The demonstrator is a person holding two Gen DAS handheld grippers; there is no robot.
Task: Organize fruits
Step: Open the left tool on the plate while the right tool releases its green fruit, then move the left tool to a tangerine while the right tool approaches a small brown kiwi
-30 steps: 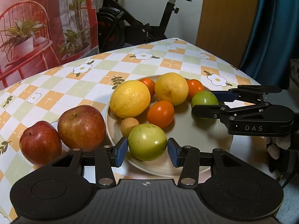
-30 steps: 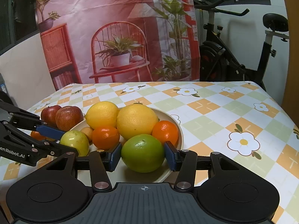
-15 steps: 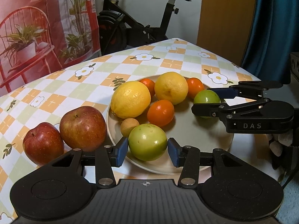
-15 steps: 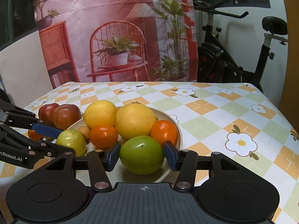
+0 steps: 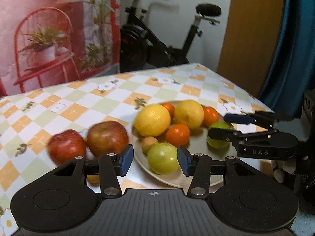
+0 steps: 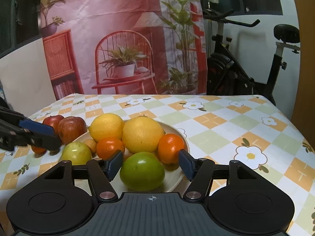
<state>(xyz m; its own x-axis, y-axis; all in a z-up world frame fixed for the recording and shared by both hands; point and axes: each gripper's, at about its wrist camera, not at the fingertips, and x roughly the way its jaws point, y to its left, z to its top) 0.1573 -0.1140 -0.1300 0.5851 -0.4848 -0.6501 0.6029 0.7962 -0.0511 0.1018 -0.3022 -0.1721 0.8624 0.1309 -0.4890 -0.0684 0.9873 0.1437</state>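
A cream plate (image 5: 177, 182) (image 6: 183, 137) holds two big yellow citrus (image 5: 152, 120) (image 5: 189, 114), several small oranges, a tan fruit (image 5: 149, 143) and two green fruits. My left gripper (image 5: 155, 162) (image 6: 56, 137) is opening. The yellow-green fruit (image 5: 162, 158) (image 6: 76, 153) rests on the plate between its pads, with a clear gap at the left pad. My right gripper (image 6: 150, 165) (image 5: 217, 125) is opening too. The darker green fruit (image 6: 142, 174) (image 5: 218, 135) lies between its pads with space on both sides. Two red apples (image 5: 67, 145) (image 5: 107, 137) sit on the cloth left of the plate.
A small orange fruit (image 6: 38, 149) lies on the checked tablecloth (image 6: 216, 137) near the apples. An exercise bike (image 6: 246, 74) and a printed backdrop (image 6: 122, 49) stand behind the table. The table edge runs close on the right, by a wooden door (image 5: 248, 39).
Both grippers' pads have spread away from their green fruits, which stay on the plate. The left gripper has lifted and swung, so the plate now sits further right in its blurred view.
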